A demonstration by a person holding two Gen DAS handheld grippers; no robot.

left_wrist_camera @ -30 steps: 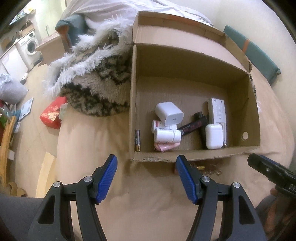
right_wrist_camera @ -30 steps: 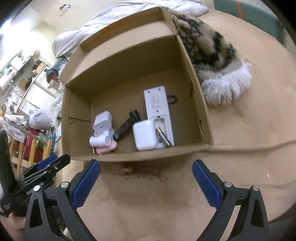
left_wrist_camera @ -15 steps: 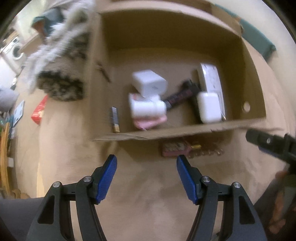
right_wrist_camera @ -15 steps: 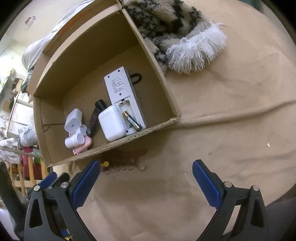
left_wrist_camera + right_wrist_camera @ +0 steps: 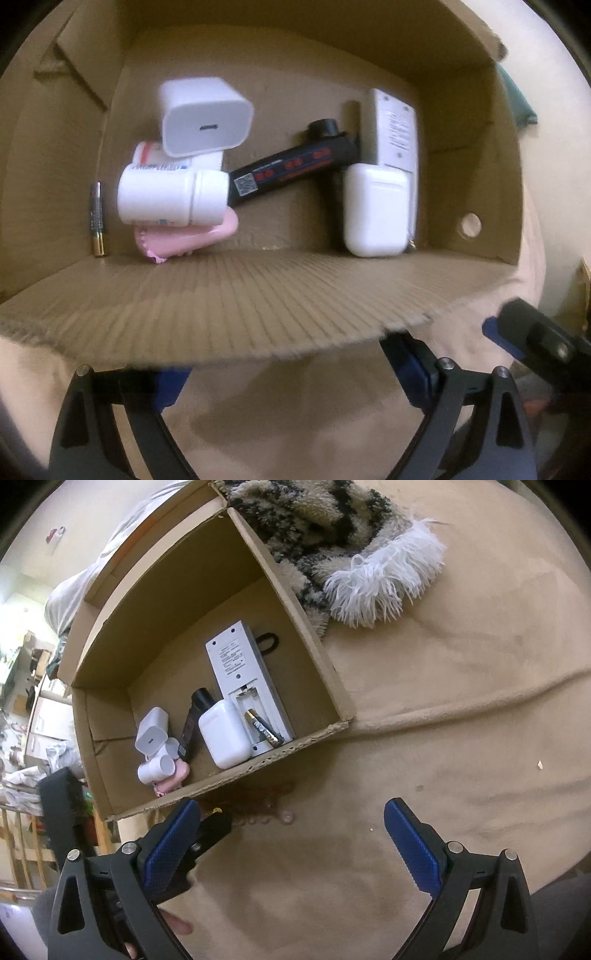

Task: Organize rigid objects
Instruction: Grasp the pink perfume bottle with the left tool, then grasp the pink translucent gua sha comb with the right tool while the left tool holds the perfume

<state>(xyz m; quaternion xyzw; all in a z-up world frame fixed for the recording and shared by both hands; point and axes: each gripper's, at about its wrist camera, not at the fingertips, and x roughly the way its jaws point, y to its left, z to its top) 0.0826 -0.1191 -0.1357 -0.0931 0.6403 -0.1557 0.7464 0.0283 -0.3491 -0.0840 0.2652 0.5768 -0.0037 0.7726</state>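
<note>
Right now my left gripper (image 5: 288, 373) has just been opening wide, nothing between its jaws, tips hidden under the cardboard box (image 5: 258, 295) wall low in frame. Its target seems the pink trinket (image 5: 258, 810) by that wall. Risk: snagging the flap. My right gripper (image 5: 291, 840) hangs wide, empty.

Bed with a tan cover, stuff sitting right on it

Cardboard box (image 5: 334, 686) ahead of the jaws, shaggy patterned throw (image 5: 332, 535) touching its far side, on the tan bed cover (image 5: 461, 709); small beaded thing (image 5: 266, 812) tucked against the box's near wall.
</note>
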